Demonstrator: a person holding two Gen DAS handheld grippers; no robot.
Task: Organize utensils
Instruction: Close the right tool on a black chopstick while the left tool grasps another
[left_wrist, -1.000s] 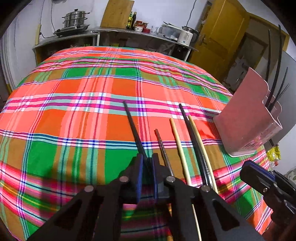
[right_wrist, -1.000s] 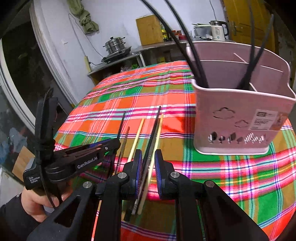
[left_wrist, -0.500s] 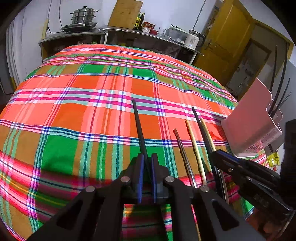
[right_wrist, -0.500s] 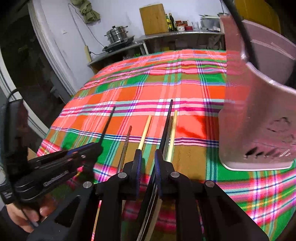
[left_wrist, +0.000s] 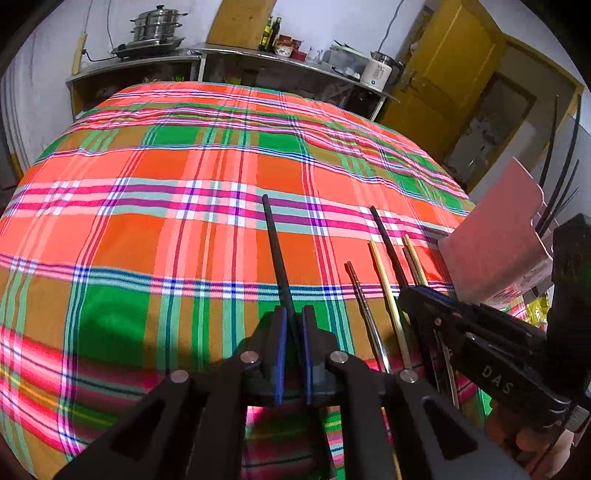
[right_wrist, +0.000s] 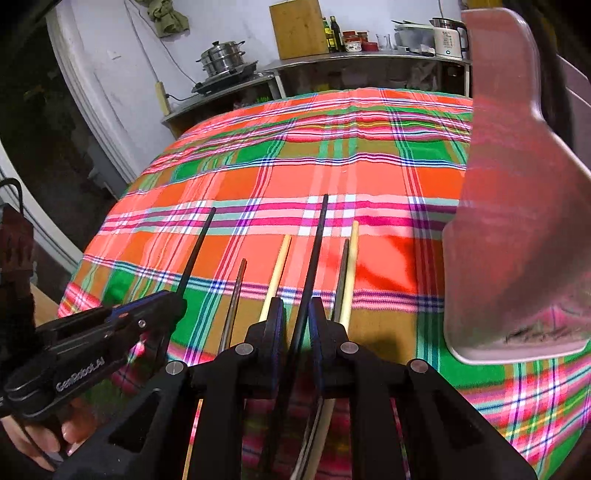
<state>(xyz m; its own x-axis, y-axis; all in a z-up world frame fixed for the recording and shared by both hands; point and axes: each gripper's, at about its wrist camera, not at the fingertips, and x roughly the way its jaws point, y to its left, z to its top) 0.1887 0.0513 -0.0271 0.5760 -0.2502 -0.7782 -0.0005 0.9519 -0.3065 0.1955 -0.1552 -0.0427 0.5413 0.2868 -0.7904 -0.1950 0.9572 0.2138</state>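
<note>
We see the right gripper (right_wrist: 296, 314) with its fingers (right_wrist: 276, 321) closed on a black chopstick (right_wrist: 314, 254) above the plaid-covered counter (right_wrist: 369, 177). Pale chopsticks (right_wrist: 279, 266) and a dark one (right_wrist: 236, 295) lie beside it. The left gripper (right_wrist: 166, 302) holds another black chopstick (right_wrist: 197, 247). A pink utensil holder (right_wrist: 517, 221) stands at right

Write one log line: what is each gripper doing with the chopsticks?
left gripper: shut on black chopstick | right gripper: jaws around another black chopstick, grip unclear | pink utensil holder: at right on the plaid cloth
</note>
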